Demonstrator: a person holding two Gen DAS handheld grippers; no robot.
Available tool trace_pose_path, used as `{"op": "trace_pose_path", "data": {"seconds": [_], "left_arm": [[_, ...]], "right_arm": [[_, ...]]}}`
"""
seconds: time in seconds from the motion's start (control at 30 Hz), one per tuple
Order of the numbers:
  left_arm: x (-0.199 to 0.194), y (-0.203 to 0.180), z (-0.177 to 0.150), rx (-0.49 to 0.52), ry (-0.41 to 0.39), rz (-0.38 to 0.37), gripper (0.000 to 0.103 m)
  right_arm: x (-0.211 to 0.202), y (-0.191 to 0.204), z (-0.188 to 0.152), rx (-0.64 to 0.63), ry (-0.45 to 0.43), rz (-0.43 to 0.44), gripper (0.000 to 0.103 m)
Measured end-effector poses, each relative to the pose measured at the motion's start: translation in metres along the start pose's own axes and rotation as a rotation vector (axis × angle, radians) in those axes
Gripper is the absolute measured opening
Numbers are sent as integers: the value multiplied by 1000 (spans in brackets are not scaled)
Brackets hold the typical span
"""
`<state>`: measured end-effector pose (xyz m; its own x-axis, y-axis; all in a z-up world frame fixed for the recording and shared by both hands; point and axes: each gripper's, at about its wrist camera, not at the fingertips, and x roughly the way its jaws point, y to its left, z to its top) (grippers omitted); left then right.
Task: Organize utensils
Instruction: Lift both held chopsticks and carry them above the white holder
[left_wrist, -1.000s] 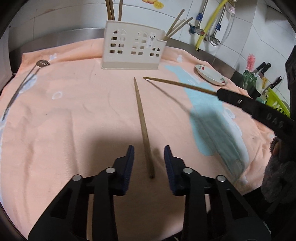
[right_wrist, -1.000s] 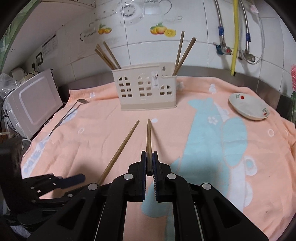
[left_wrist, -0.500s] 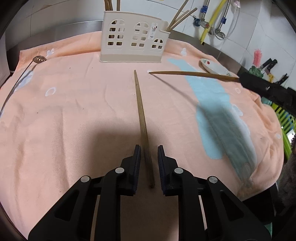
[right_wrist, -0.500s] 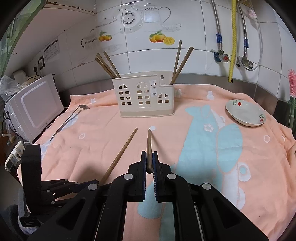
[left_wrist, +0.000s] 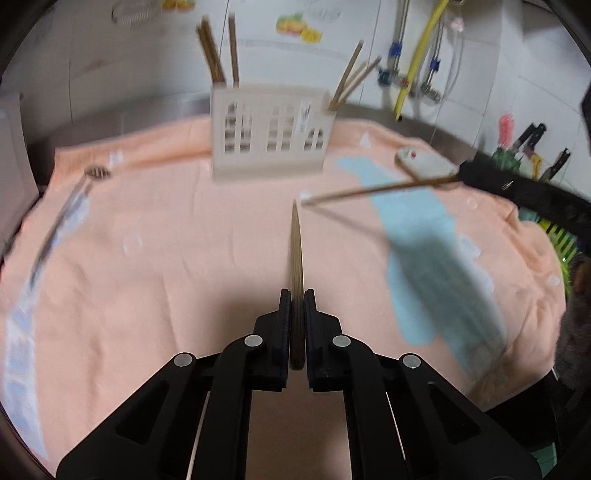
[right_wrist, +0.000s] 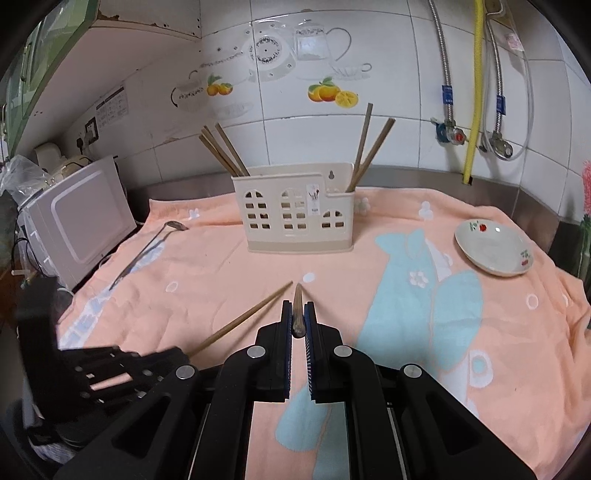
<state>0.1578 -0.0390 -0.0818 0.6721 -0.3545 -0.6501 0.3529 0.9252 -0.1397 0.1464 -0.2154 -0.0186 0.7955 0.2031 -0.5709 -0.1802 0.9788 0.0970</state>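
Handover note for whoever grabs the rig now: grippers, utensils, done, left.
Left gripper: jaws just closed on a chopstick, off the towel.
Right gripper: shut on the second chopstick, also in the air.
Holder: upright at the back, three chopsticks in its left end, two in its right.
Slotted ladle: on the towel, far left.
Dish: right.
Left: drop both chopsticks into the holder, then probably the ladle.

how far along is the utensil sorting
Done: several chopsticks already stand in the white holder. In hand: the left hand-held gripper and right hand-held gripper each clamp one chopstick. Left: slotting those two, plus the ladle lying on the towel.
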Motion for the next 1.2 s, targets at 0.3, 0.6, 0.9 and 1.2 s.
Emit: {"op": "trace_pose_path", "data": {"seconds": [0.3, 0.6, 0.9, 1.2], "left_arm": [[-34, 0, 47, 60, -141, -58, 6], [-27, 3, 75, 76, -132, -86, 6], [-30, -4, 120, 160, -155, -44, 6], [-49, -7, 172, 181, -237, -32, 6]], "right_arm": [[5, -5, 42, -29, -6, 32, 7], [18, -13, 82, -43, 15, 73, 7], [18, -30, 160, -49, -1, 67, 7], [9, -37, 232, -98, -78, -27, 7]]}}
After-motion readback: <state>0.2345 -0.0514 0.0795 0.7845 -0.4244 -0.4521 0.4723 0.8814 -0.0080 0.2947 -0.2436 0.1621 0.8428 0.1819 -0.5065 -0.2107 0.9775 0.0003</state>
